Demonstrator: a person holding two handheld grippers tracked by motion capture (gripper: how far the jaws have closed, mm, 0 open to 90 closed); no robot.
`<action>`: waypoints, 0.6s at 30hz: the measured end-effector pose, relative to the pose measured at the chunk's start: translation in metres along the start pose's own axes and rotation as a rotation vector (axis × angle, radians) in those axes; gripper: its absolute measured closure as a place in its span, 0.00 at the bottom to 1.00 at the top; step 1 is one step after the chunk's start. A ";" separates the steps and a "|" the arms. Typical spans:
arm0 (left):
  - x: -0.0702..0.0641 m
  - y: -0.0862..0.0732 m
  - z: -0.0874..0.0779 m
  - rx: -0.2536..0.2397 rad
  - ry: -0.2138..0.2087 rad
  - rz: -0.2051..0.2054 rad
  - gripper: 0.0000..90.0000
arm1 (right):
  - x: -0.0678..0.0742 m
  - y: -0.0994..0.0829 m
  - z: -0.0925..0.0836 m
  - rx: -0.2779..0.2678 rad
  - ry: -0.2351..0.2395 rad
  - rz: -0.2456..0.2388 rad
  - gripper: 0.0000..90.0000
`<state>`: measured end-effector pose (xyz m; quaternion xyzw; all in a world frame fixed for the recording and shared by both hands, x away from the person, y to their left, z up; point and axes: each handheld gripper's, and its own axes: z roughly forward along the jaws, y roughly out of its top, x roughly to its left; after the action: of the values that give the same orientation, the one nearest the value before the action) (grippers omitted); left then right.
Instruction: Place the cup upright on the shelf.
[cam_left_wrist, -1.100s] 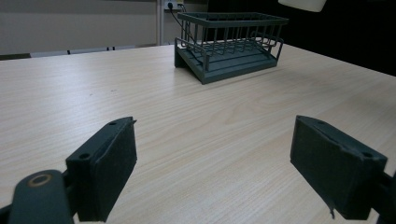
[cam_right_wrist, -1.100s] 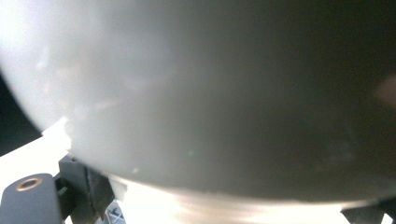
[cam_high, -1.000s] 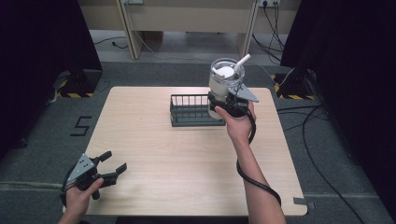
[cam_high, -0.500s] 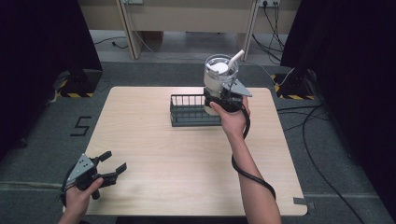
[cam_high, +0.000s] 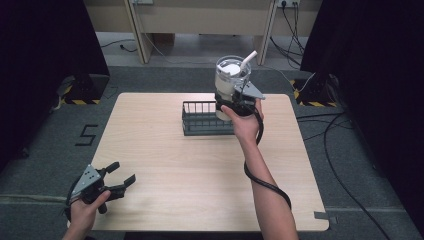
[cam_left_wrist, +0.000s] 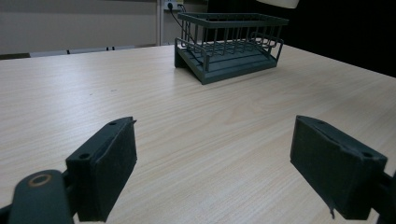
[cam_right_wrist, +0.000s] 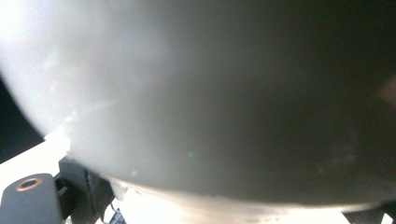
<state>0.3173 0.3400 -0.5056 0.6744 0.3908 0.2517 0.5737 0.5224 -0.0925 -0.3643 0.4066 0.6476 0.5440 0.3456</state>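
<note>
White and translucent, the cup (cam_high: 231, 80) with a straw poking from its top is clamped between the jaws of the right gripper (cam_high: 239, 104), held in the air above the right end of the dark wire basket (cam_high: 201, 118) at the far side of the desk (cam_high: 200, 175). In the right gripper view the cup's pale wall (cam_right_wrist: 196, 93) presses close against the lens. At the near left corner of the desk, the left gripper (cam_high: 114, 179) rests in the person's hand, its jaws wide apart with nothing between them, pointed toward the basket (cam_left_wrist: 229, 44).
</note>
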 end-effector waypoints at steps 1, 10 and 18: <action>0.000 0.000 0.000 0.000 0.000 0.000 0.16 | 0.000 0.000 0.001 0.000 0.000 -0.003 0.13; 0.000 0.000 0.000 0.000 0.000 -0.001 0.16 | 0.001 0.000 0.010 0.005 0.002 0.003 0.13; 0.000 0.000 0.000 -0.002 0.000 -0.004 0.16 | 0.003 0.002 0.018 0.004 0.004 0.009 0.13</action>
<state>0.3174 0.3403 -0.5057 0.6732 0.3918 0.2509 0.5747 0.5373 -0.0823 -0.3649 0.4093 0.6474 0.5450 0.3410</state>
